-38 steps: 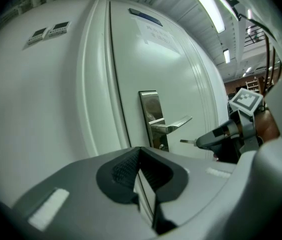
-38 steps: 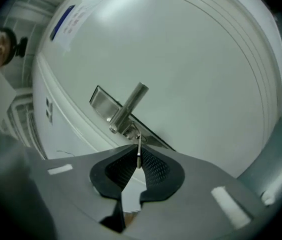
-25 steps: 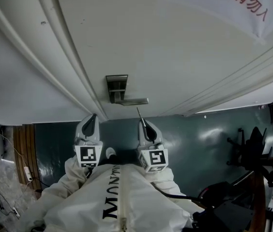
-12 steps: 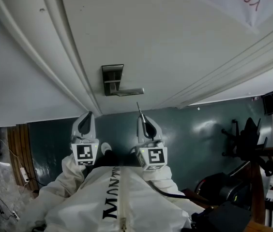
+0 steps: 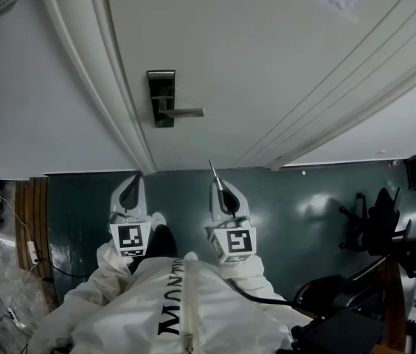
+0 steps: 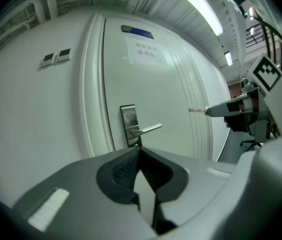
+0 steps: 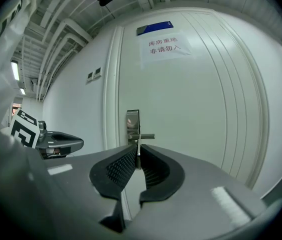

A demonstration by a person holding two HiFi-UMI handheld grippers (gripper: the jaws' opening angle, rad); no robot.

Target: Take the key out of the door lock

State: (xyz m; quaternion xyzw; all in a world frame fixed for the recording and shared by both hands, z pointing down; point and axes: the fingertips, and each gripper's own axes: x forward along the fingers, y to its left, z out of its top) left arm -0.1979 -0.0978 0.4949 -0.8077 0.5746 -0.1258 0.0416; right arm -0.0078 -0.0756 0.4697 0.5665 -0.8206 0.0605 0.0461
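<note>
**A:** Going left to right, the white left gripper [image 5: 139, 178] is held low by the body and aimed at the white panelled door [image 5: 267, 57]. Its jaws are pinched together on nothing.

**B:** Yep, and the white right gripper [image 5: 219, 186] is level beside it, clamped on the thin silvery metal key [image 5: 213, 172], well apart from the dark rectangular lock plate [image 5: 161, 87].

The lock plate [image 5: 161, 98] sits by the door's [image 5: 267, 65] left edge, its handle [image 5: 186, 112] pointing right. A notice [image 7: 163, 46] hangs above, and switches [image 6: 56, 58] sit on the wall [image 5: 38, 109] to the left.
</note>
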